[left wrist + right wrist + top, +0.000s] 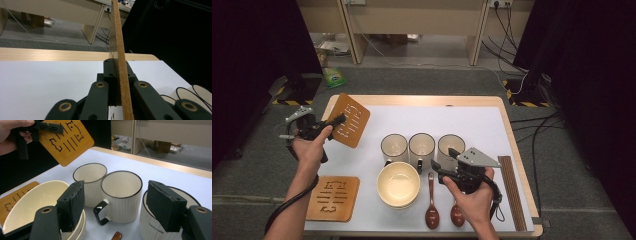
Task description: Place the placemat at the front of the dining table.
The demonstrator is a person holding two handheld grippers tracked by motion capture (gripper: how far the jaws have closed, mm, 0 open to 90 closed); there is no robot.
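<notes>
wooden trivet lifted in my left tongs

my left tongs (337, 120) are pinching the wooden trivet (351, 120) by its near edge. in the left gripper view the board (119, 50) runs edge-on straight up between my two black jaws, which are pressed against both of its faces. it is held off the table (472, 120), tilted, above the back left part of the white surface. from the right gripper view the same trivet (67, 140) hangs up at the top left with its cut-out pattern facing me, my left hand (11, 135) beside it.

my right tongs (443, 167) are spread, with nothing between the jaws. they sit low at the front right of the table. in the right gripper view the middle mug (121, 195) stands in the gap between my jaws but farther off, the left mug (90, 182) behind my left jaw and the right mug (160, 225) behind my right one.

a second trivet (333, 198) lies flat at the front left. the cream bowl (398, 184) sits just in front of the mugs, with two brown spoons (432, 202) to its right, near my right hand (474, 200). a bundle of chopsticks (511, 192) lies along the right edge.
</notes>
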